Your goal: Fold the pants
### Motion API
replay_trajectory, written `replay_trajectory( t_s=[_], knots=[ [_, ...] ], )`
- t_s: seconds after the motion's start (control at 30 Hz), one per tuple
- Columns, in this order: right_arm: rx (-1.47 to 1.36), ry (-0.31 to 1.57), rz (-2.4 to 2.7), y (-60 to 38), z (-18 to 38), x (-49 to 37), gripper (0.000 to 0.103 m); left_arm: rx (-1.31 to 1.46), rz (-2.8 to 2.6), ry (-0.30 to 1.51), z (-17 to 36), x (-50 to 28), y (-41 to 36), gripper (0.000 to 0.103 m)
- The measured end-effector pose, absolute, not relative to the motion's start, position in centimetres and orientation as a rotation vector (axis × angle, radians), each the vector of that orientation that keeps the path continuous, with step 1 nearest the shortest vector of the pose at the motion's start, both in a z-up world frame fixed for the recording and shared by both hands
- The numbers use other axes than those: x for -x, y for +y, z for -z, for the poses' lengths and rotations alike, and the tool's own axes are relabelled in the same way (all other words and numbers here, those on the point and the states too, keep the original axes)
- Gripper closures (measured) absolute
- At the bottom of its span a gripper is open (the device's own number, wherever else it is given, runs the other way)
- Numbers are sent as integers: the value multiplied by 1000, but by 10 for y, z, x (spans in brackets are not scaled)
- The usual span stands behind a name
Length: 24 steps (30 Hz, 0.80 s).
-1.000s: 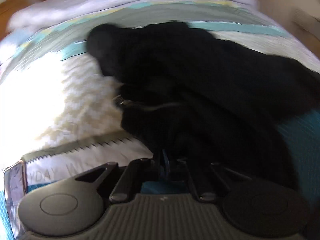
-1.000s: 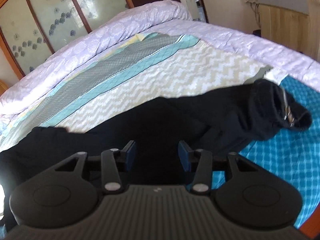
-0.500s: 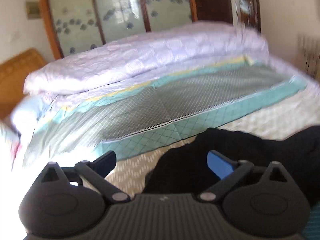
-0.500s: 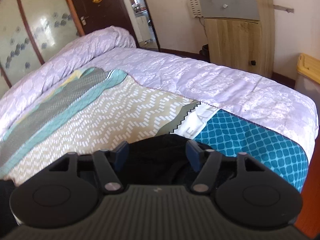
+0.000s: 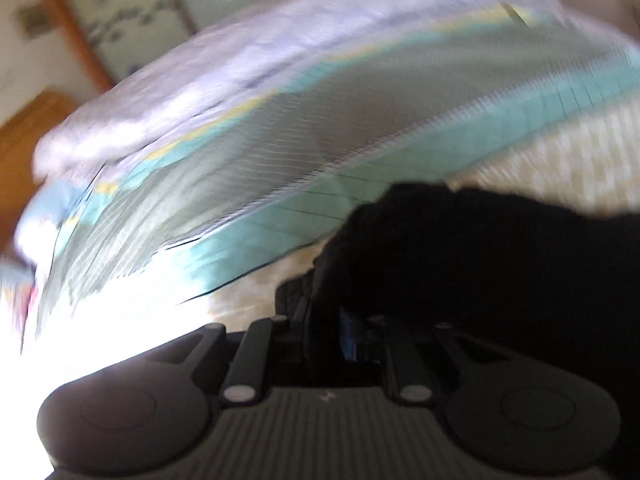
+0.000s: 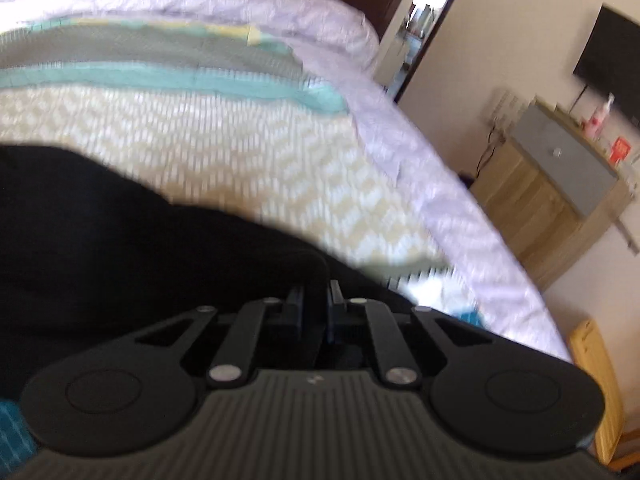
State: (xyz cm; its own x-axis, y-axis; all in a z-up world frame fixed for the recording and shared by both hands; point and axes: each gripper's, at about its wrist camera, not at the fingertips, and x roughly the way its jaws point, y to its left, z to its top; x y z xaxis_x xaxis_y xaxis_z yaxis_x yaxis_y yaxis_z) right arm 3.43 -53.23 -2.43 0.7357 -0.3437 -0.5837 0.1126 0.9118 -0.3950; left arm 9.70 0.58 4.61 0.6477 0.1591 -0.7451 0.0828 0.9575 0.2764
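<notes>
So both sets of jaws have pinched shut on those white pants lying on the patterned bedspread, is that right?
Not quite: the pants are black, not white, as the right wrist view shows. The rest holds: the right gripper and the left gripper have just closed, each with a fold of the dark cloth between its jaws, on the patterned bedspread.

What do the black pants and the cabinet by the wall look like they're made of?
Black pants: soft matte cloth, judging by the limp bunching; the weave is too dark and blurred to name. Cabinet: light wood or wood-look laminate with visible grain, with a flat grey drawer front.
</notes>
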Motion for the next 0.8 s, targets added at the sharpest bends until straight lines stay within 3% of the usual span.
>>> replay_trajectory(
  t_s=[0.23,0.3,0.33,0.37,0.4,0.5,0.67,0.7,0.77,0.8],
  knots=[
    [246,507,158,-499,-40,-126,90,-46,-274,646,-127,-65,89,89],
    [279,439,216,-474,-54,-169,88,-40,-379,622,-129,-77,95,77],
    [281,429,243,-463,-58,-189,69,-72,-403,664,-123,-86,95,67],
    [256,468,237,-454,-60,-207,47,-93,-415,711,-116,-92,96,50],
    [212,506,215,-447,-60,-216,36,-97,-418,754,-108,-96,96,52],
    [98,489,72,-428,-59,-186,38,-74,-355,763,-98,-67,101,48],
    [-98,579,-345,-420,-43,-75,36,-30,-260,804,-98,19,118,30],
    [-138,608,-428,-418,-38,-51,34,-2,-241,819,-93,38,120,25],
    [-213,688,-584,-405,-27,-8,18,34,-223,840,-86,70,123,24],
    [-238,736,-654,-394,-21,10,17,49,-227,844,-84,84,123,24]
  ],
)
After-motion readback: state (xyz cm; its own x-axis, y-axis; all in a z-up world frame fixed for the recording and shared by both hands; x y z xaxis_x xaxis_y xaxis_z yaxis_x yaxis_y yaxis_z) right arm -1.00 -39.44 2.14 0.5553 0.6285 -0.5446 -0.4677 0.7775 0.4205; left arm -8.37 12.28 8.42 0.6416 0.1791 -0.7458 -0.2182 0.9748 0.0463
